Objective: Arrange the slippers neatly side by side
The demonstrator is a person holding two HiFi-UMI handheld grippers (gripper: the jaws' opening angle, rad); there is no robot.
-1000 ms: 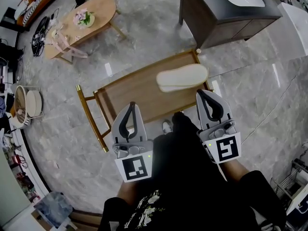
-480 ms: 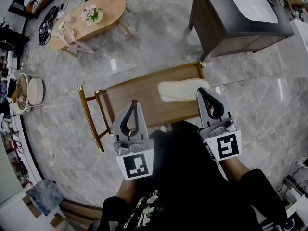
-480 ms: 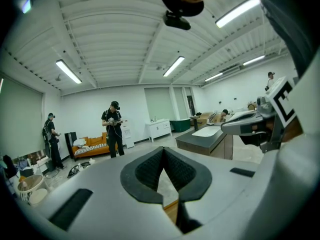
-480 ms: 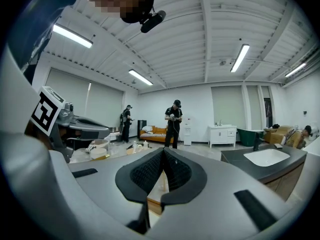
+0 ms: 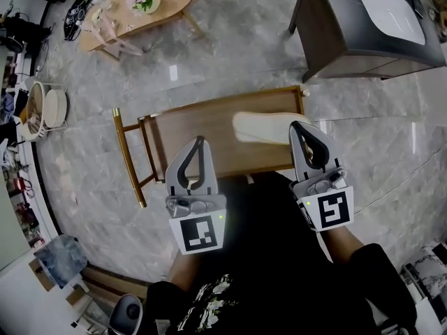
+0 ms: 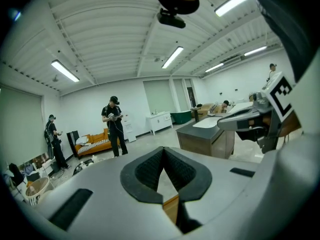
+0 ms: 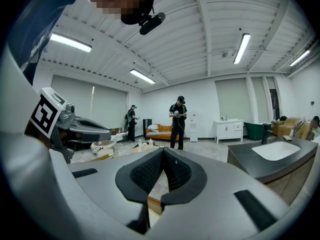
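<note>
On wooden tabletop, right end: one cream slipper, flat. Near right claw tip, just left of it; well apart from left claw. Both claws closed, gripping nothing.

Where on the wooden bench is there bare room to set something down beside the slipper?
The bench top is bare from the cream slipper leftward to the end by the gold frame. The right end is crowded: the slipper lies there, and the right gripper overlaps its end in the head view.
</note>
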